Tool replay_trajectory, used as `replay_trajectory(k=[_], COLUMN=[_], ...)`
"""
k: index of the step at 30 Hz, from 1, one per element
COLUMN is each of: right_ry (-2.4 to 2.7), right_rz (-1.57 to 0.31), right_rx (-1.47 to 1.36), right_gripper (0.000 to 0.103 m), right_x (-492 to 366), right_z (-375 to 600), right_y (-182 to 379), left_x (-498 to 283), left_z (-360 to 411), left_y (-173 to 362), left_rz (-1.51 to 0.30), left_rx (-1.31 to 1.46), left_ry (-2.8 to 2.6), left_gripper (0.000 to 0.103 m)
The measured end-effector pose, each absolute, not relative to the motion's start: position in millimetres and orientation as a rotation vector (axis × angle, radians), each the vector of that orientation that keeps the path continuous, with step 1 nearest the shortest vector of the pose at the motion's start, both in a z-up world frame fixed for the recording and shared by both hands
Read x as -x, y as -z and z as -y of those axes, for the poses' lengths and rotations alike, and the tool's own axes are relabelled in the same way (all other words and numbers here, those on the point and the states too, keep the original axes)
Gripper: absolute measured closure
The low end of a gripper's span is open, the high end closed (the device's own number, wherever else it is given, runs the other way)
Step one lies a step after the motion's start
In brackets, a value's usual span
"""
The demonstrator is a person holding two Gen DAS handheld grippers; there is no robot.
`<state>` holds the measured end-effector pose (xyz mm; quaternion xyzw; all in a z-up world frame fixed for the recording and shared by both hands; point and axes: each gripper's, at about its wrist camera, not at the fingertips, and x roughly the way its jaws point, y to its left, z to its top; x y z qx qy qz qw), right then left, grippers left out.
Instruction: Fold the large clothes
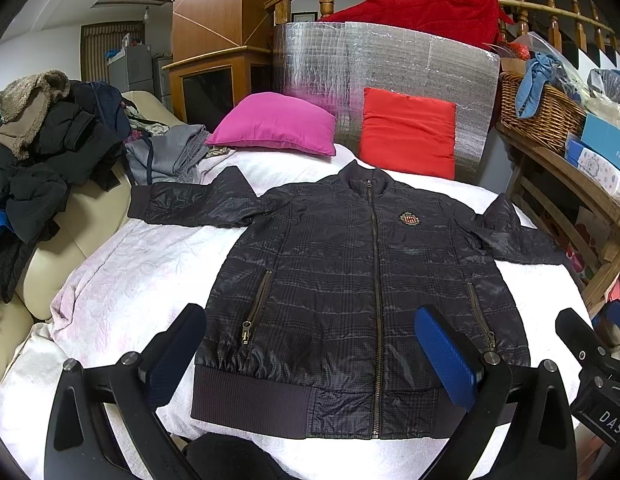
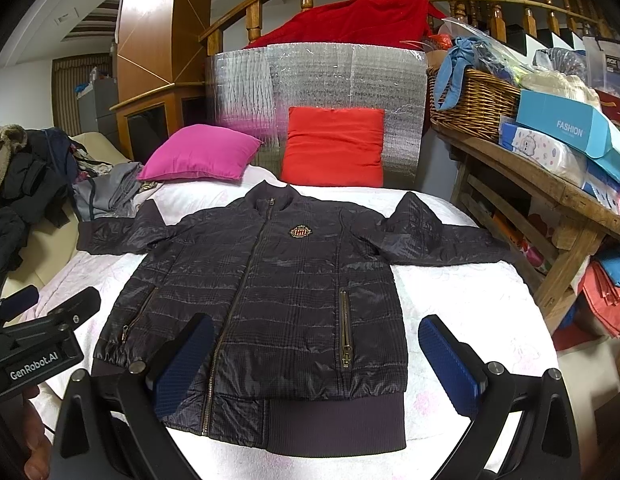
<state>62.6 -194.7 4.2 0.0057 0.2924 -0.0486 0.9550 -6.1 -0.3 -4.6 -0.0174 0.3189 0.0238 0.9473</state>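
A dark quilted zip jacket [image 1: 342,280] [image 2: 269,292] lies flat and face up on the white bedspread [image 1: 121,280] [image 2: 462,304], zipped, with both sleeves spread sideways and the ribbed hem nearest me. It carries a small crest badge on the chest. My left gripper [image 1: 310,356] hovers open above the hem, its blue pads wide apart and holding nothing. My right gripper [image 2: 318,364] is also open over the hem's right half, empty. Each gripper shows at the edge of the other's view.
A pink pillow [image 1: 273,122] and a red pillow [image 1: 408,136] lean at the head of the bed against a silver foil panel [image 1: 390,60]. Piled dark clothes [image 1: 41,152] cover a sofa at left. A wooden bench [image 2: 550,208] with a wicker basket and boxes stands at right.
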Motion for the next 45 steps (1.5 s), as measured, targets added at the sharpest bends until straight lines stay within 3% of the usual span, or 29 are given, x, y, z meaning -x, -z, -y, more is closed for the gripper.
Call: replay_trajectory(k=[24, 27, 35, 40, 45], right_ry=[0.084, 0.066, 0.050, 0.312, 0.397], right_rz=[-0.605, -0.637, -0.707, -0.790, -0.728], right_rx=[-0.050, -0.142, -0.713, -0.598, -0.499], right_gripper=[0.000, 0.000, 0.000, 0.000, 0.000], right_x=[-63.7, -69.2, -114.2, -150.9, -154.4], right_z=[206.9, 231.5, 391.3, 443.4, 450.3], right_y=[0.4, 9.1, 70.6, 91.9, 81.1], left_x=[1.8, -5.3, -38.4, -58.5, -75.0], left_z=[-4.3, -13.5, -28.8, -27.2, -18.0], left_y=[9.5, 18.0, 49.5, 67.6, 83.9], left_rz=[-0.662, -0.693, -0.782, -0.828, -0.868], left_rx=[0.048, 0.071, 0.094, 0.074, 0.048], left_ry=[-0.057, -0.069, -0.119, -0.131, -0.138], left_gripper=[0.000, 0.000, 0.000, 0.000, 0.000])
